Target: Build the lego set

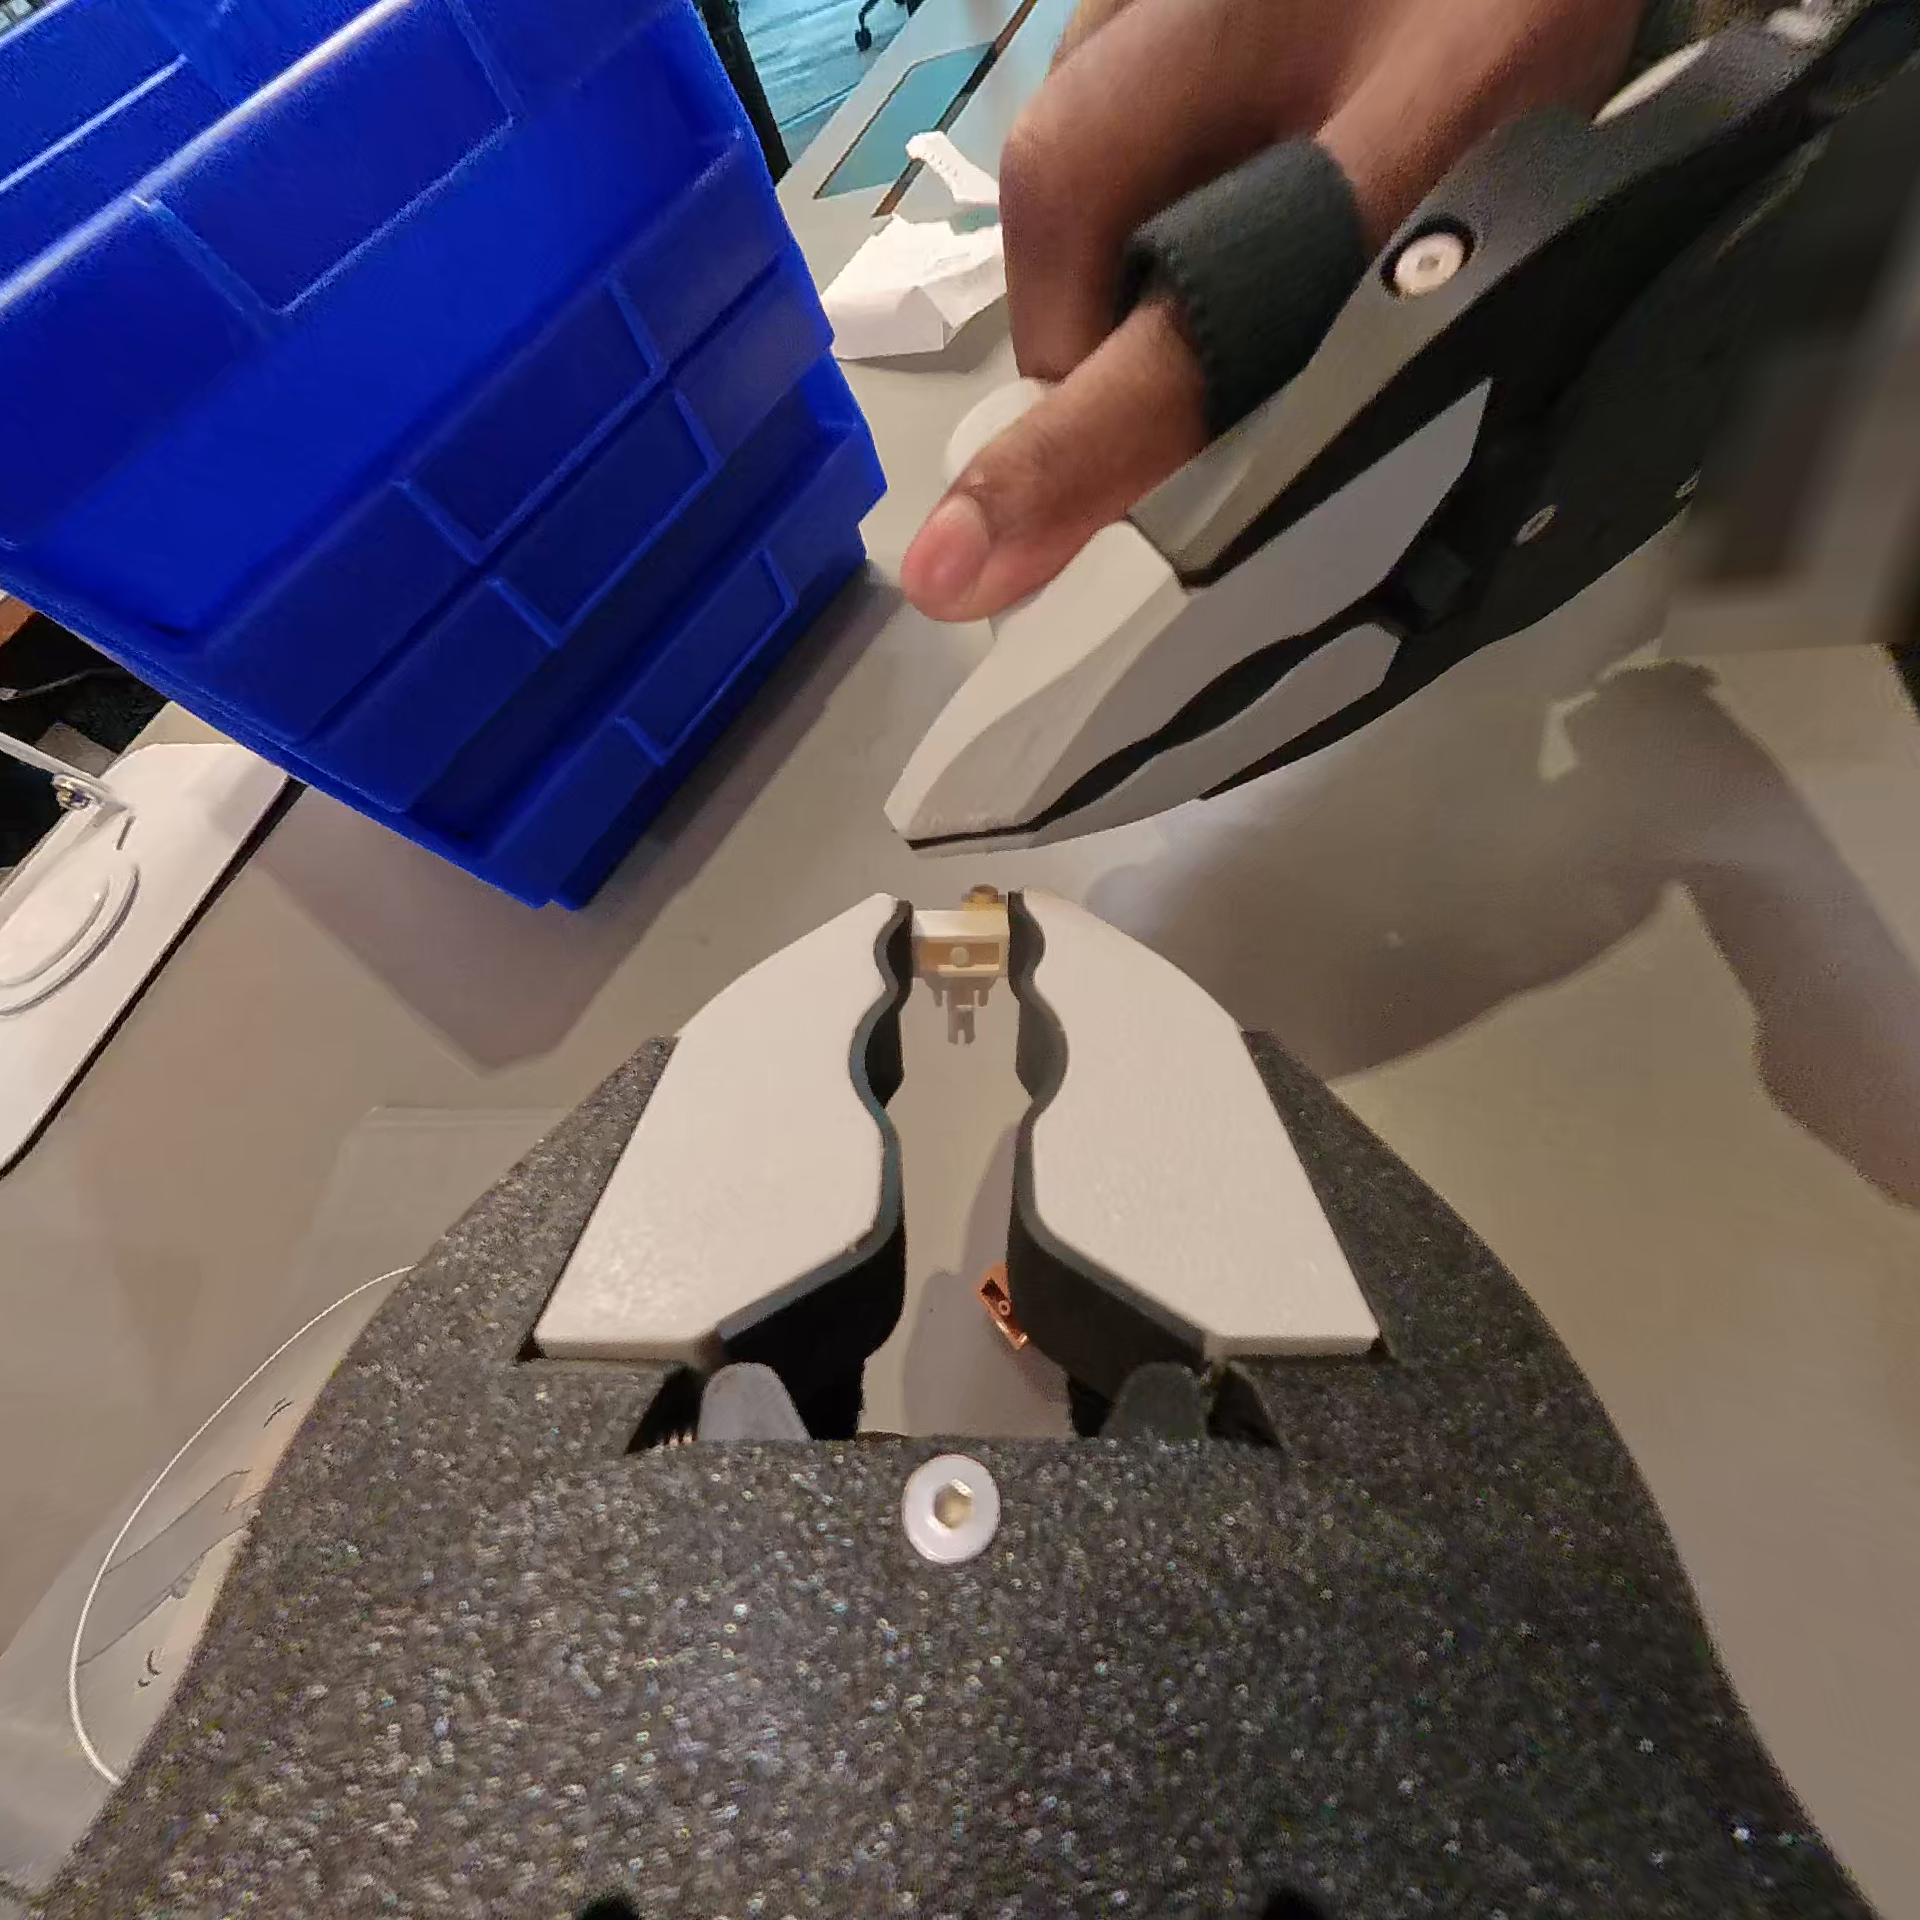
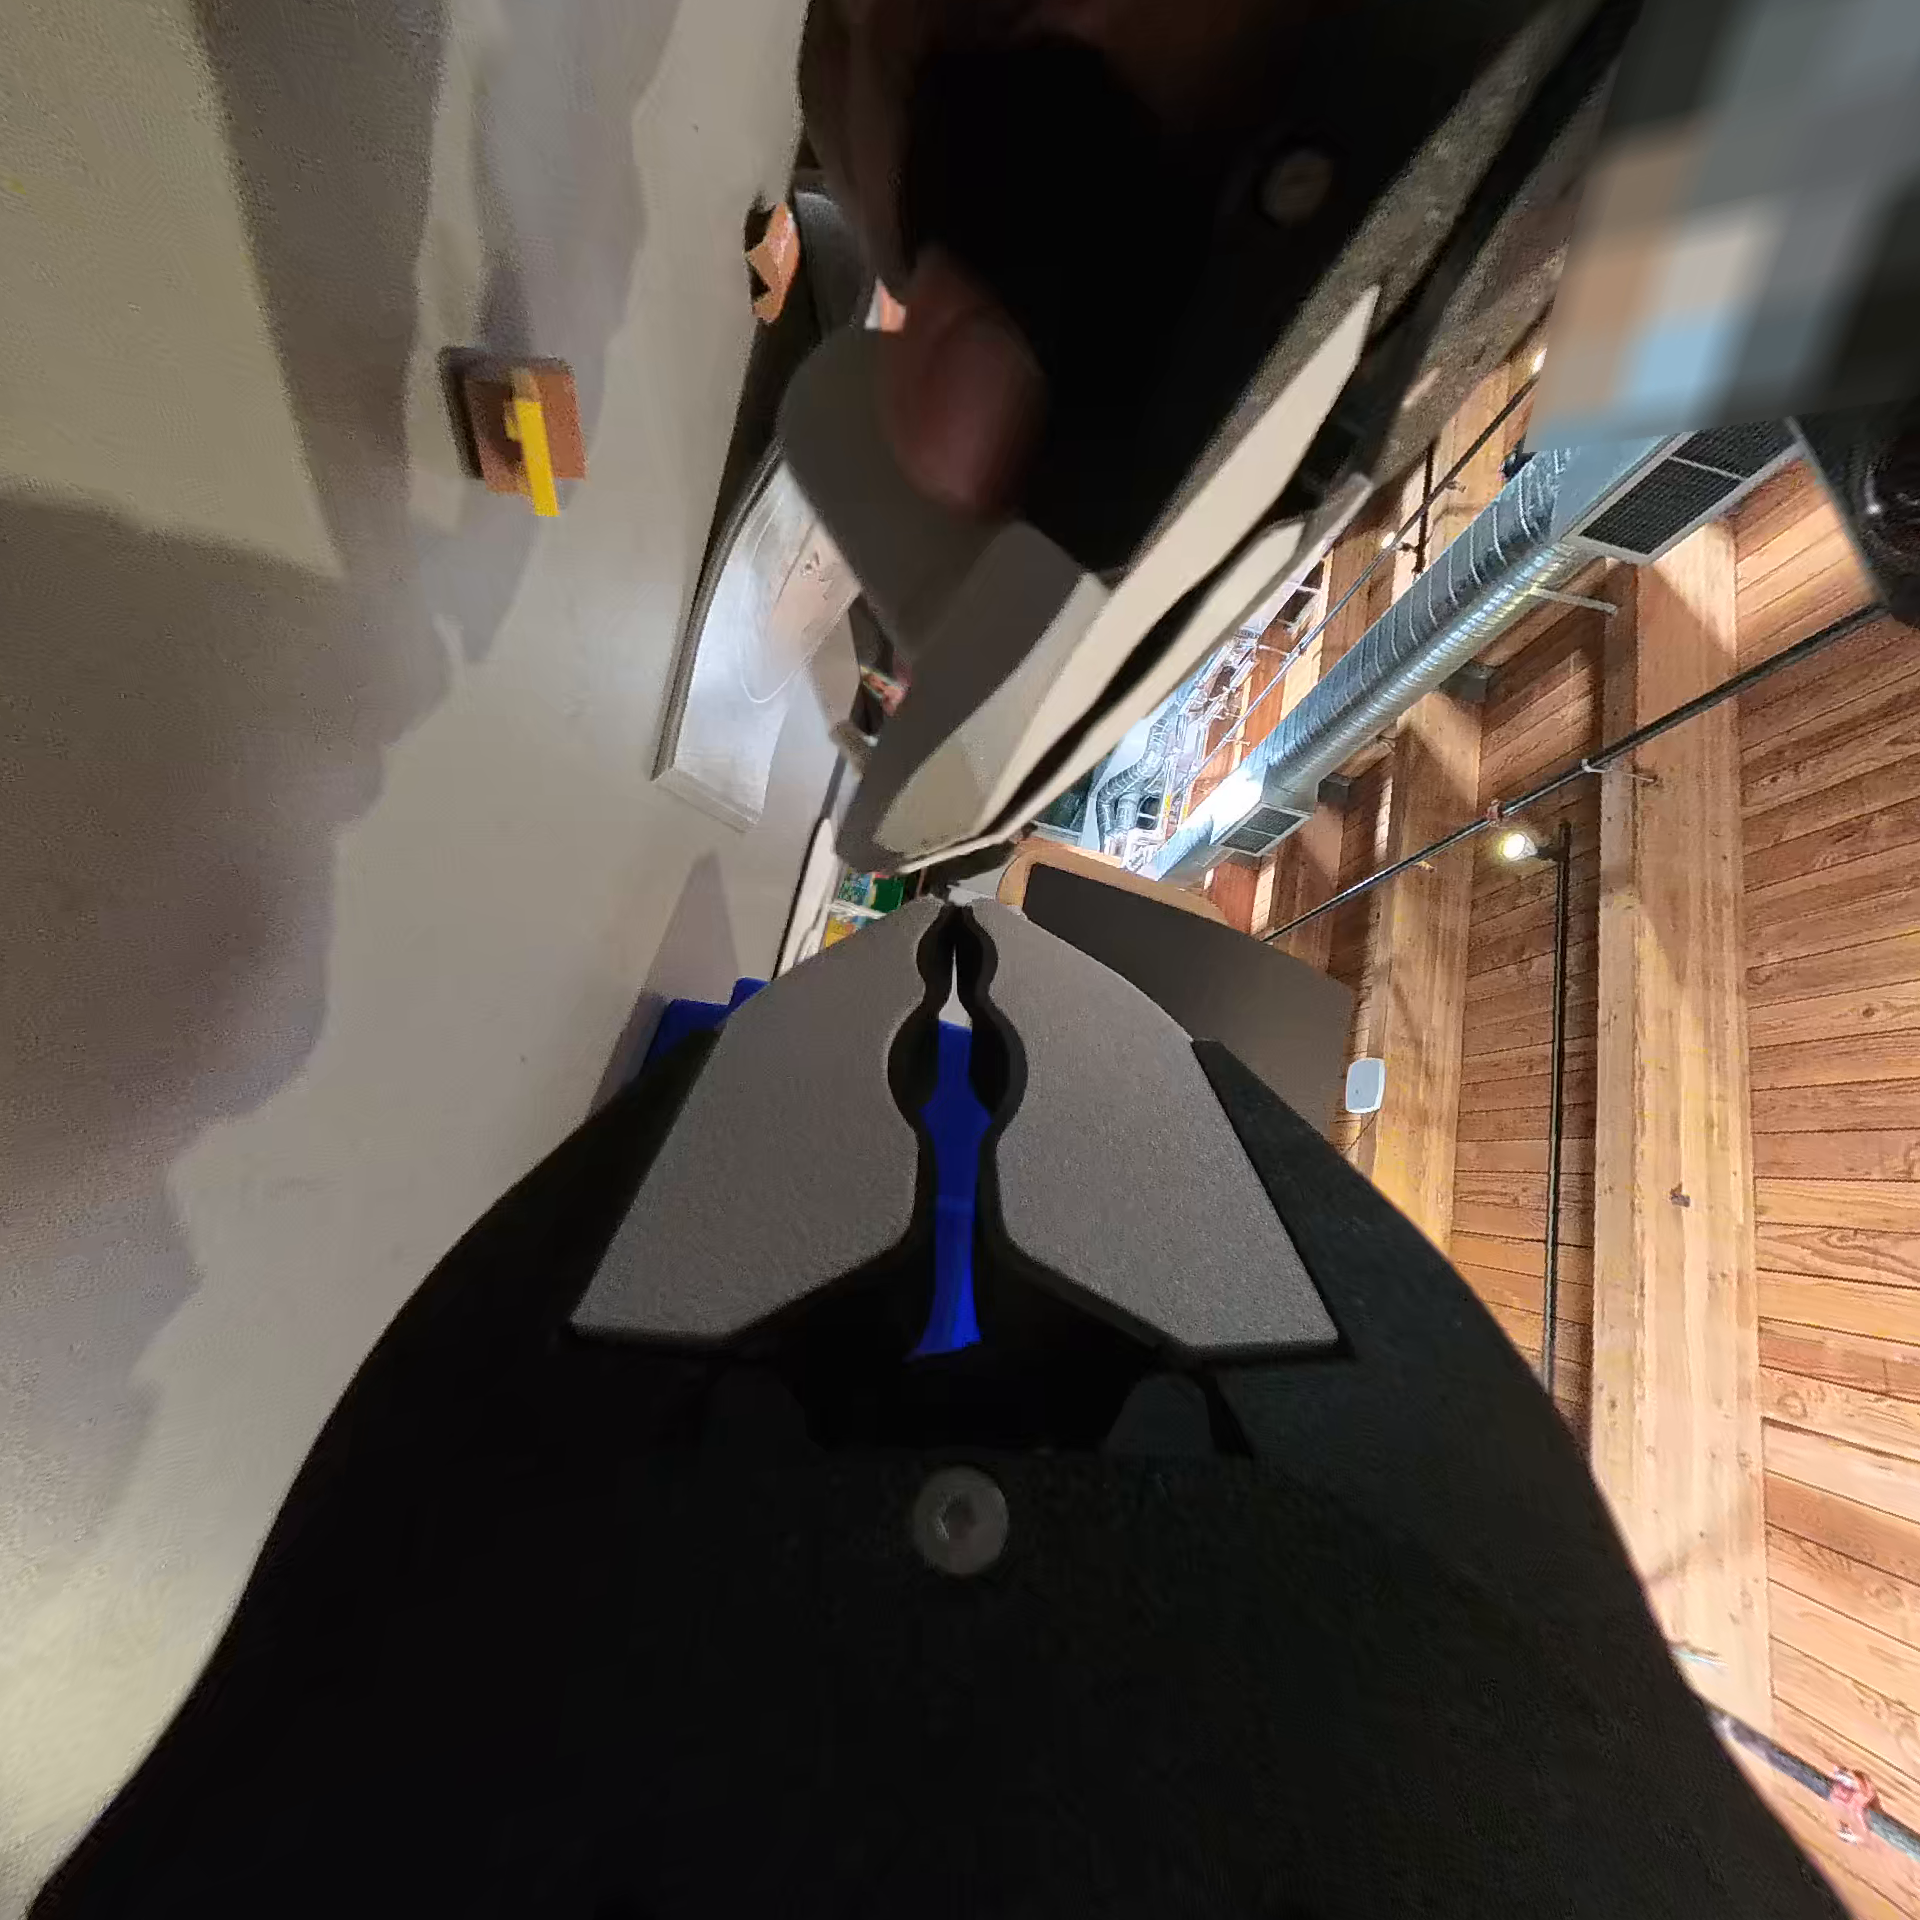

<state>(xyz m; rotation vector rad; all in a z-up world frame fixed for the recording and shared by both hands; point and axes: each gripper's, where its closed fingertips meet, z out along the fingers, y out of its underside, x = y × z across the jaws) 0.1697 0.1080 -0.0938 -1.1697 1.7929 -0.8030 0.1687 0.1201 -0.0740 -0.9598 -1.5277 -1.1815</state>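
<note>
So the left gripper [image 1: 961, 940] has its two grey fingers [image 1: 774, 1122] clamped on a small tan and white lego assembly [image 1: 958, 951], pinched right at the tips, with a little white stem sticking back down into the gap between the fingers. There's a tiny gold-ish stud on the top of it.

Taking that lego assembly as the reference: the right gripper [image 1: 940, 826] sits just above it and comes in from the upper right, tips pressed together and nearly touching the piece. Can't tell if it's got anything pinched in there; from the right wrist view its own fingers [image 2: 800, 1132] look closed to a hairline at the tips [image 2: 948, 914], nothing visible between them. A hand [image 1: 1101, 312] with a black fabric finger loop [image 1: 1257, 270] is holding that gripper.

Back behind the assembly, toward the camera, a small copper-coloured piece [image 1: 1000, 1311] lies on the grey table [image 1: 1507, 1195], peeking out under the left gripper's right finger. Up and left of the assembly is a stack of blue bins [image 1: 416, 416], sitting on the table. Beyond the assembly, past the hand, some crumpled white paper [image 1: 914, 296].

The right wrist view is rolled sideways: a brown block with a yellow piece on it [image 2: 520, 426] sits on the table, well apart from the grippers, and another small brown piece [image 2: 774, 260] is near the left gripper's body.
</note>
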